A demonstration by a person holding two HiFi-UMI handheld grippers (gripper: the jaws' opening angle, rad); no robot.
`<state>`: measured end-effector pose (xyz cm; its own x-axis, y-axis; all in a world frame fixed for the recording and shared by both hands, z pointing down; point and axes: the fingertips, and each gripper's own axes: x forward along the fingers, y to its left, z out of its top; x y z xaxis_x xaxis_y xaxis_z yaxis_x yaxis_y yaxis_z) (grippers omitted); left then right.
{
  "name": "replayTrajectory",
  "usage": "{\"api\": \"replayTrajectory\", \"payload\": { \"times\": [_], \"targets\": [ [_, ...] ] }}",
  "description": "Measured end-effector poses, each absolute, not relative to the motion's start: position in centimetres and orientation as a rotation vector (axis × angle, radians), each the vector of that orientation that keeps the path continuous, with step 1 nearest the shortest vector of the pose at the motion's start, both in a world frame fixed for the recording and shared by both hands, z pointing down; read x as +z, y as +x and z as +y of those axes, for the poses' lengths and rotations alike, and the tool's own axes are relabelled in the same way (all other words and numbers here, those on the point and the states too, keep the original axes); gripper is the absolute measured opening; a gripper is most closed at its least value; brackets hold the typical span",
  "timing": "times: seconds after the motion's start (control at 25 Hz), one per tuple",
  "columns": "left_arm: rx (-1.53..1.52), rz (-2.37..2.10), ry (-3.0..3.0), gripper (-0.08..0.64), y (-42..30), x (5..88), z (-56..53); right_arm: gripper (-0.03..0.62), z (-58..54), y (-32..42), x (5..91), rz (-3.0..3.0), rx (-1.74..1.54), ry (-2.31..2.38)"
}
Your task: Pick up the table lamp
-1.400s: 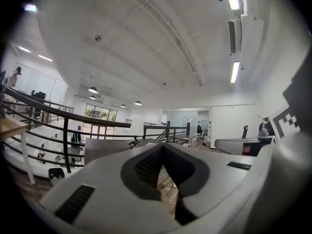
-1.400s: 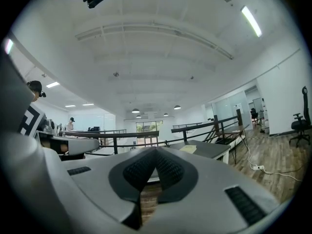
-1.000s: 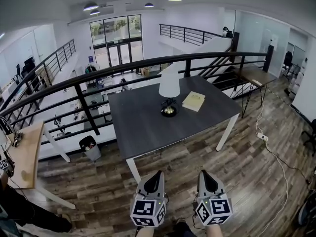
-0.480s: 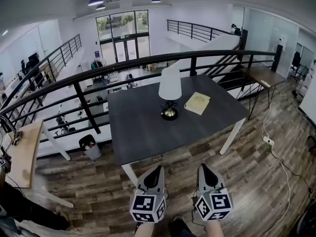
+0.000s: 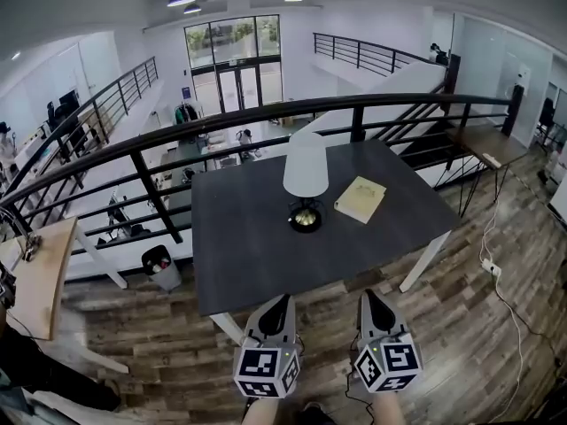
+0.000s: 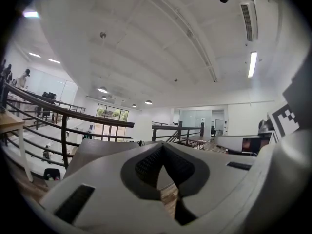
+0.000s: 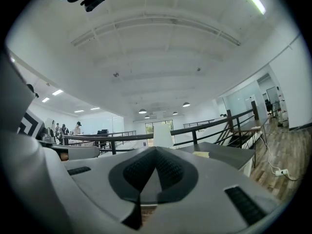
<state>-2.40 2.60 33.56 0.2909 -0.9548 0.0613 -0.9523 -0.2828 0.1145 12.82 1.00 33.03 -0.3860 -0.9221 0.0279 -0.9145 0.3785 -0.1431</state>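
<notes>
1. Left gripper: jaws together, nothing between them; in the left gripper view the ribbed pads meet at the tips
2. Right gripper: jaws together, empty; same closed look in the right gripper view
3. Both grippers sit side by side at 6 o'clock of the head view, pointing to 12 o'clock, tips at the near edge of the table, touching nothing
4. Marker cubes, left and right: black-and-white square patterns only, no letters
5. Table lamp: upright mid-table at 12 o'clock from the grippers and well apart from them; white shade, dark stem, round brass-coloured base; the right gripper view shows its shade just above the closed jaws
6. Book: pale yellow, flat on the table at 3 o'clock of the lamp, near it but not touching; cover too small to read any print; also seen in the right gripper view
7. Black railing runs behind the table at 12 o'clock
8. Waste bin on the floor at 8 o'clock of the table
9. Wooden side table at 9 o'clock
10. White power strip with cable at 4 o'clock
</notes>
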Motion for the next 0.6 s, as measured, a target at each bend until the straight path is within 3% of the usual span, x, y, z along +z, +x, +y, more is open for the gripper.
{"api": "replayTrajectory", "payload": {
  "times": [0.6],
  "targets": [
    [-0.008,-1.840,2.334,0.009,-1.0,35.7,-3.3,-0.006,-5.6,13.8,35.3,2.636,-0.251,-1.641]
  ]
}}
